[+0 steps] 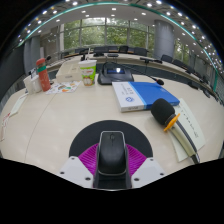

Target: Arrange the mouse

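Bare table (60, 120) left; book (143, 95), microphone (163, 115) right

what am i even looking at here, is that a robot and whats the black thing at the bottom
No robot arm here: a person carries a hand-held gripper with two fingers, and a wide-angle camera riding on it looks forward along them, which is why the room curves. The black thing is a computer mouse, sitting between the purple pads on the fingers' inner faces; they appear to clamp it. Beyond lies a pale table with a blue book, a black and yellow marker, a green cup and a red-capped bottle. Behind are desks and windows.
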